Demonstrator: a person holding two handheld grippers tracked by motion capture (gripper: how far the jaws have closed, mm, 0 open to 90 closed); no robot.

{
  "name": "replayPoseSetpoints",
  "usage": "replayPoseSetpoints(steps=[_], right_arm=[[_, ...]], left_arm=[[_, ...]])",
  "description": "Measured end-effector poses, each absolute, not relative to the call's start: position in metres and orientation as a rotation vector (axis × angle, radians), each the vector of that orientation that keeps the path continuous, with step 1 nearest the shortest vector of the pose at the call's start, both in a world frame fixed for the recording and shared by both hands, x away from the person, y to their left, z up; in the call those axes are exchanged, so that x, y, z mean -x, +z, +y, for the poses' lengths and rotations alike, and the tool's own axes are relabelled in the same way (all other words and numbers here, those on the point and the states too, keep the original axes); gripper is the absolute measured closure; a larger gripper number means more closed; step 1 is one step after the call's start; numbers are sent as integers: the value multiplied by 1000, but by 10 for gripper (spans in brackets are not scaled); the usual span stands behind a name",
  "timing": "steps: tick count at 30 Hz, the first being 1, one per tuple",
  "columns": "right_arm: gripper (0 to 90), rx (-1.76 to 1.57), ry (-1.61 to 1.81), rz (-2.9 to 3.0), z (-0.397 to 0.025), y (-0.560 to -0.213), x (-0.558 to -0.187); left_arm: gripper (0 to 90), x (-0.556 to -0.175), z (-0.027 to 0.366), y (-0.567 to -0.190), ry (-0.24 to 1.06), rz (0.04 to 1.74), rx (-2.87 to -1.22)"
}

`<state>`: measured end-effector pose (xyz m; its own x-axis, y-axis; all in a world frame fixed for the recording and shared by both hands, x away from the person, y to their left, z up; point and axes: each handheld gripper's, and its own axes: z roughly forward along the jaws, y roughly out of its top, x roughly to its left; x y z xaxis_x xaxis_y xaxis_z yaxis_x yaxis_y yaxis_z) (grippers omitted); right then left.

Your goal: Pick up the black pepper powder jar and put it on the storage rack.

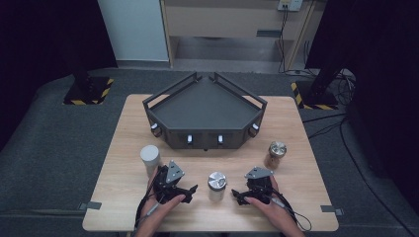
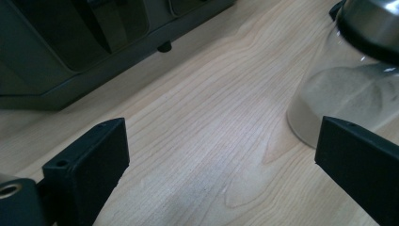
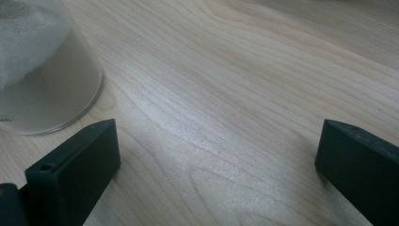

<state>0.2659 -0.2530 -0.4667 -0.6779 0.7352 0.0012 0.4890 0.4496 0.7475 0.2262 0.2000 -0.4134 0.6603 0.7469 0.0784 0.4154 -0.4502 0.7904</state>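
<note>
A glass jar with a metal lid and white powder inside (image 1: 216, 184) stands near the table's front edge, between my two grippers. My left gripper (image 1: 190, 191) rests low to its left, open, with the jar (image 2: 350, 80) just beyond its right jaw. My right gripper (image 1: 237, 197) sits to the jar's right, open, with the jar (image 3: 40, 70) past its left jaw. Bare wood lies between each pair of jaws. A white cylindrical container (image 1: 149, 159) stands behind my left gripper. A jar with brown contents and a metal lid (image 1: 275, 154) stands behind my right gripper.
A dark angular tray-like rack (image 1: 205, 112) with knobs along its front wall occupies the middle back of the wooden table (image 1: 123, 138). Its underside and a foot show in the left gripper view (image 2: 75, 52). Grey floor surrounds the table.
</note>
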Motion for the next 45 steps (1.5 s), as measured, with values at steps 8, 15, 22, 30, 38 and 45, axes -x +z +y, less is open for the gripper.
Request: replayPoseSetpoints(steps=[8,15,22,30,38,45], right_arm=[[5,-1044,1071,2382,-253,-467,-266],[5,-1045,1071,2381,-253,-467,-266],[5,-1044,1071,2381,-253,-467,-266],[5,-1044,1071,2381,-253,-467,-266],[5,-1048,1070,2379,-253,-467,-265],[5,-1048,1070,2379,-253,-467,-265]], left_arm=[[20,-222,201,-399,564,876,-2081],[17,-222,202,-390,573,863,-2064],[17,-225,203,-381,585,861,-2057],[18,-228,207,-368,610,852,-2047],[19,-233,214,-361,626,871,-2021],[18,-232,219,-356,643,873,-2008]])
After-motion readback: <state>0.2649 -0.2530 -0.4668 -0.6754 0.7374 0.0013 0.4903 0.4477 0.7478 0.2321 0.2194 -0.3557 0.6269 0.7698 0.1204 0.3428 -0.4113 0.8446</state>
